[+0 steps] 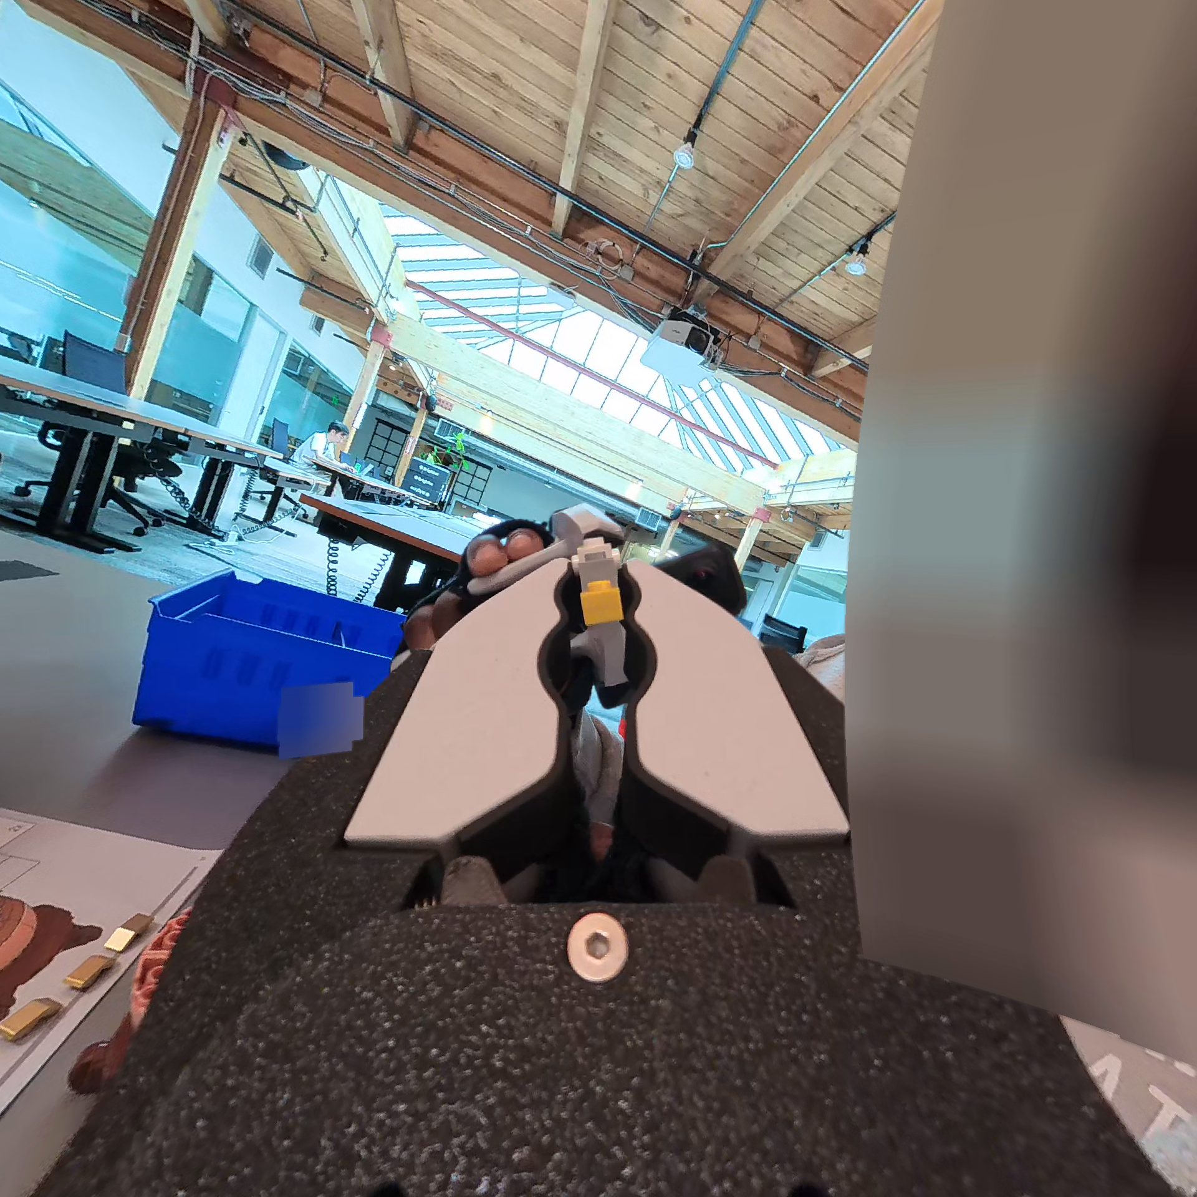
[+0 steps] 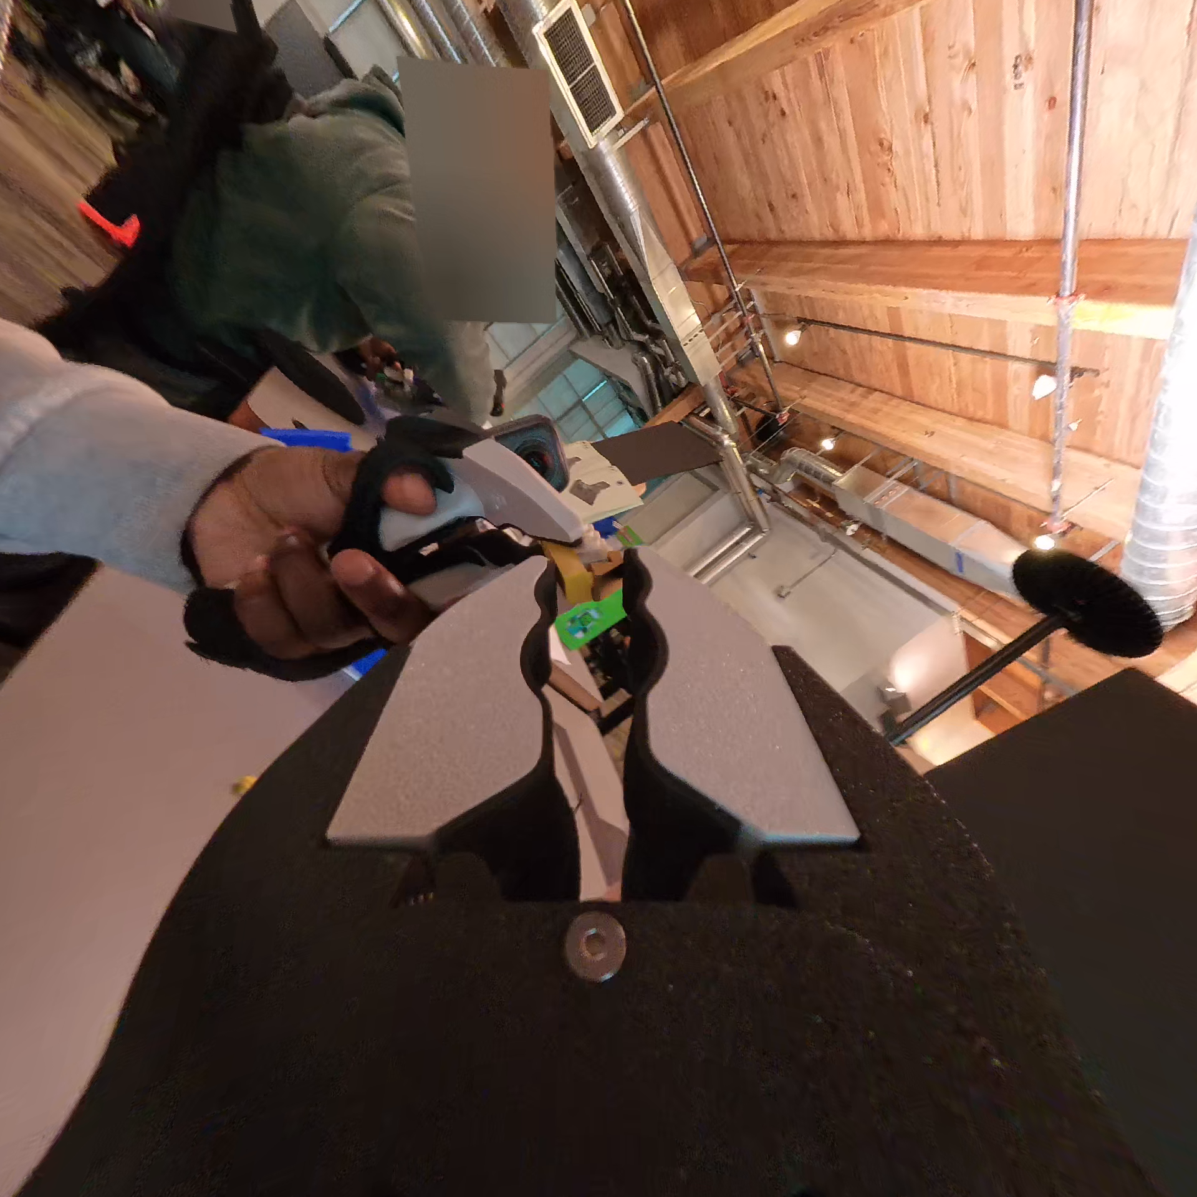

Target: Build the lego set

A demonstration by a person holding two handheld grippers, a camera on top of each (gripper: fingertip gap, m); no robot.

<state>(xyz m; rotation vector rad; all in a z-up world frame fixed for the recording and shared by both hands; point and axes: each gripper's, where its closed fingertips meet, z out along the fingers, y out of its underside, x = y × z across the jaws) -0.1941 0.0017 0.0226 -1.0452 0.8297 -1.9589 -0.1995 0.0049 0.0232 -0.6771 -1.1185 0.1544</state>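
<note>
Two wrist views, both tilted up toward a wooden beamed ceiling (image 1: 648,97). In the left wrist view, left hand-held gripper (image 1: 599,583) raised off the tabletop (image 1: 71,680), its two grey fingers (image 1: 479,699) drawn close and pinching a small lego piece (image 1: 602,615) — grey and white parts with a yellow brick in the middle — held upright between the tips. Just beyond those tips, the right hand-held gripper (image 1: 583,524) seen end-on, gripped by a bare hand (image 1: 492,557) in a black strap, touching or nearly touching the top of the lego piece; exact contact hard to tell. To the left, a blue plastic bin (image 1: 259,654) on the grey tabletop, and at the lower left an open instruction booklet (image 1: 78,907) with three small gold tiles (image 1: 87,971) lying on it. Farther back, office desks (image 1: 129,414) and a seated person (image 1: 320,444). In the right wrist view, right hand-held gripper (image 2: 586,570) with fingers narrowly apart, their tips closed around a tan and yellow lego bit (image 2: 573,573) with a green printed piece (image 2: 589,625) just below it. From the left, the left hand-held gripper (image 2: 583,537) reaching in, held by a hand (image 2: 304,544) in a pale sleeve (image 2: 84,453), its tip meeting the same small lego cluster. Behind, another person (image 2: 291,246) in a green hooded top, and a silver duct (image 2: 622,181) along the ceiling.
</note>
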